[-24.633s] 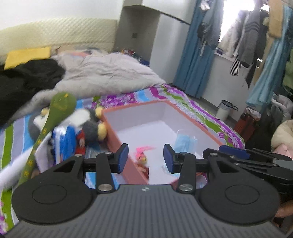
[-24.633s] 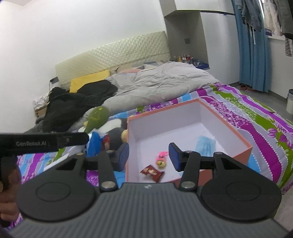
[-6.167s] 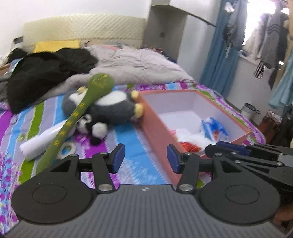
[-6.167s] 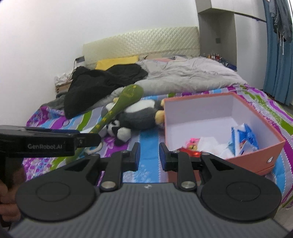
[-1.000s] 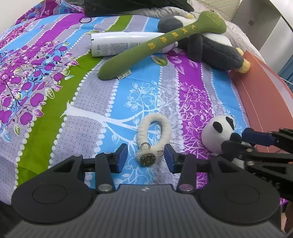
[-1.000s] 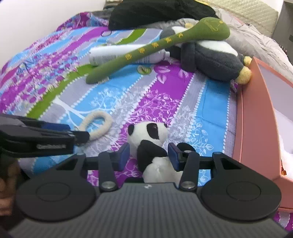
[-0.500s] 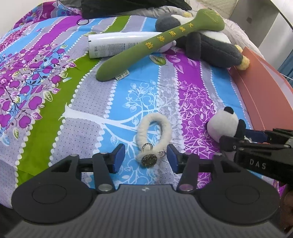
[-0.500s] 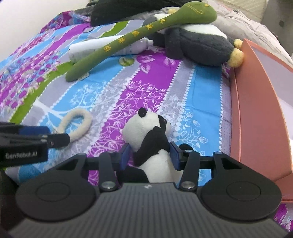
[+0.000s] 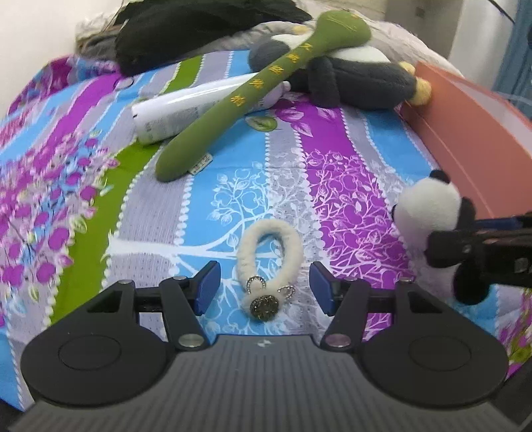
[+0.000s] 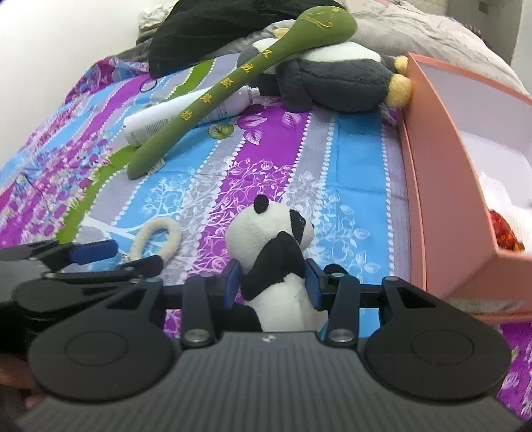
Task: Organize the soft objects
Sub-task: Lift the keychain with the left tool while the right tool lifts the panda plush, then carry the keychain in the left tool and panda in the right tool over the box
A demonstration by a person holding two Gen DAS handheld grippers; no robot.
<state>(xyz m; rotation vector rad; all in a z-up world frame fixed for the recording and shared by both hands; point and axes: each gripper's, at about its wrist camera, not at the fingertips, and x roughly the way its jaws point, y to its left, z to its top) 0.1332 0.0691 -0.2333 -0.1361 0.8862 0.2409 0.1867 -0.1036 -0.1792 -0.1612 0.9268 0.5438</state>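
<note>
My right gripper point(image 10: 272, 282) is shut on a small panda plush point(image 10: 272, 246) and holds it upright above the bedspread, left of the pink box point(image 10: 429, 172). The panda also shows in the left wrist view point(image 9: 429, 212), at the right. My left gripper point(image 9: 264, 287) is open, its fingers either side of a cream fluffy hair loop point(image 9: 271, 256) with a metal charm, lying on the bedspread. The loop also shows in the right wrist view point(image 10: 159, 239).
A green plush stick point(image 9: 266, 89) lies over a white bottle point(image 9: 186, 109) and a large grey penguin plush point(image 9: 352, 76) further back. The pink box point(image 9: 465, 126) holds several small items. Black clothing point(image 10: 212, 30) and a grey duvet lie behind.
My right gripper has lifted the panda a little and turned towards the box. My left gripper has moved closer over the cream loop and stays open.
</note>
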